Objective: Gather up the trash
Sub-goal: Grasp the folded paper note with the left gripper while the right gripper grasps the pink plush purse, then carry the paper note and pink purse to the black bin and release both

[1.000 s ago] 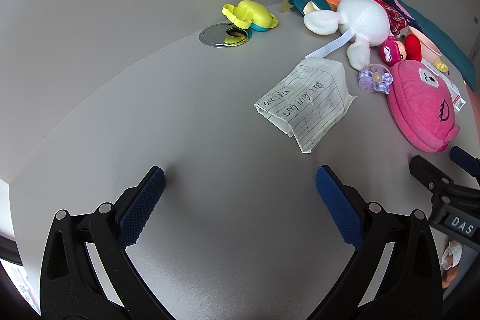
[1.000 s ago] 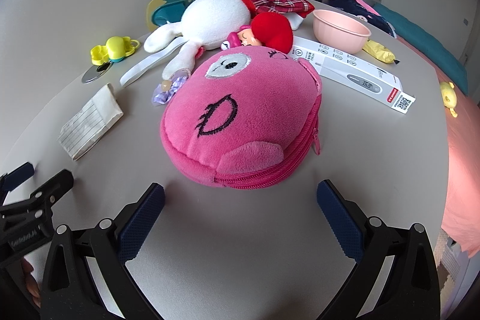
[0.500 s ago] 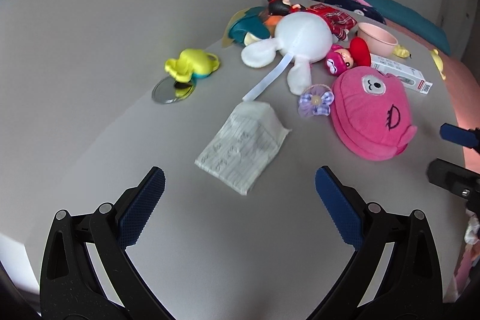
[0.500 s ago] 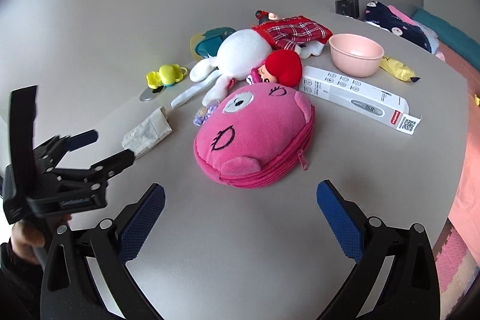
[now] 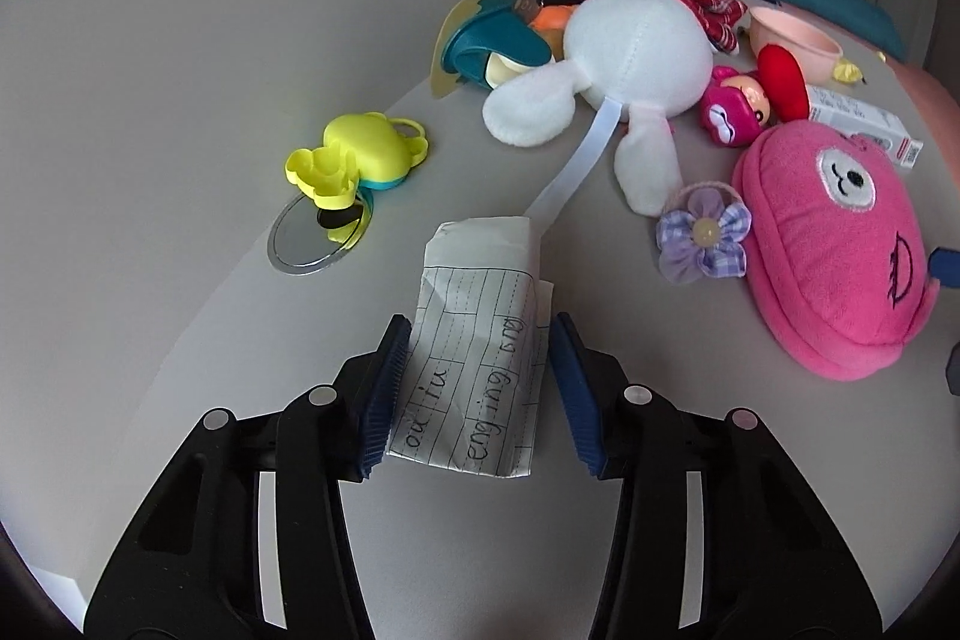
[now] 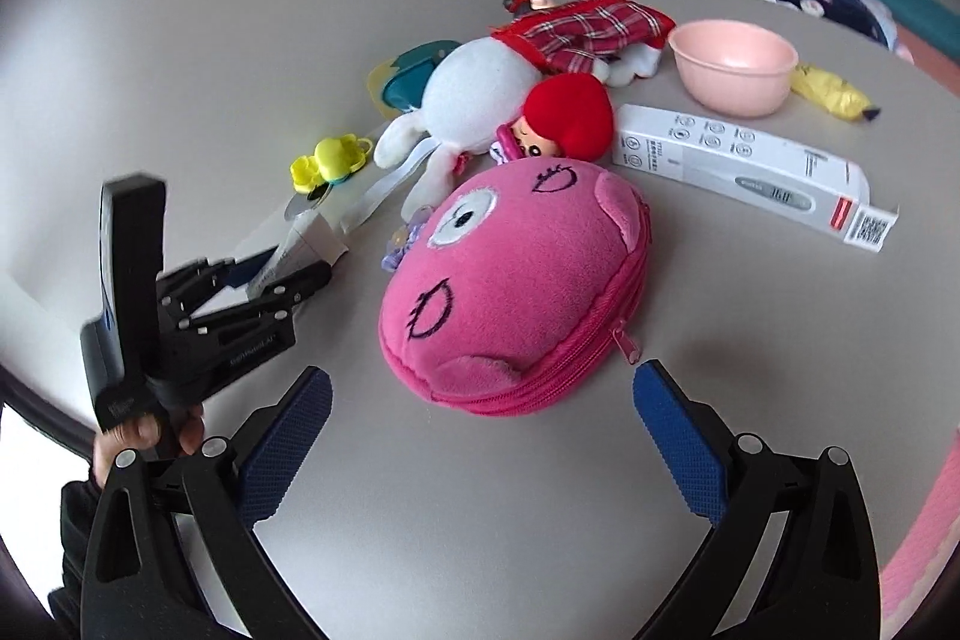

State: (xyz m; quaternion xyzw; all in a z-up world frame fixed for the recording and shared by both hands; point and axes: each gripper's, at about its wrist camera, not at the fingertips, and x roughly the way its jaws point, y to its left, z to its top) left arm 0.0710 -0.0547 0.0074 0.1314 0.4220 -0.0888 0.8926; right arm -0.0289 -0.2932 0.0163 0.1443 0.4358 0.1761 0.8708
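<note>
So the left gripper point(image 5: 474, 388) has just been closing its jaws, and the folded paper point(image 5: 480, 340) with handwriting sits right between the blue pads point(image 5: 384, 388); the left pad looks pressed to the paper's edge, while the right one is at the edge too, though I can't tell if it's really squeezing. The paper lies on the grey table point(image 5: 210, 340), low centre in the left view. Just above it a white ribbon leads up to the white plush point(image 5: 636, 46), and to the upper left there's a yellow toy point(image 5: 354, 154) beside a round metal cap point(image 5: 312, 244). Right of the paper is a purple flower point(image 5: 702, 232), then the pink pouch point(image 5: 840, 250) at the right edge. Over on the right view, the right gripper point(image 6: 480, 418) has its jaws wide with nothing in them, hanging above bare table just in front of the pouch point(image 6: 510, 280). At left in that view you can see the left gripper point(image 6: 264, 280) with a hand point(image 6: 144, 436) on its handle, paper point(image 6: 306, 244) at its tips. Further back: a red-hat doll point(image 6: 564, 118), a white box point(image 6: 744, 166), a pink bowl point(image 6: 732, 64) and a yellow wrapper point(image 6: 828, 91).
</note>
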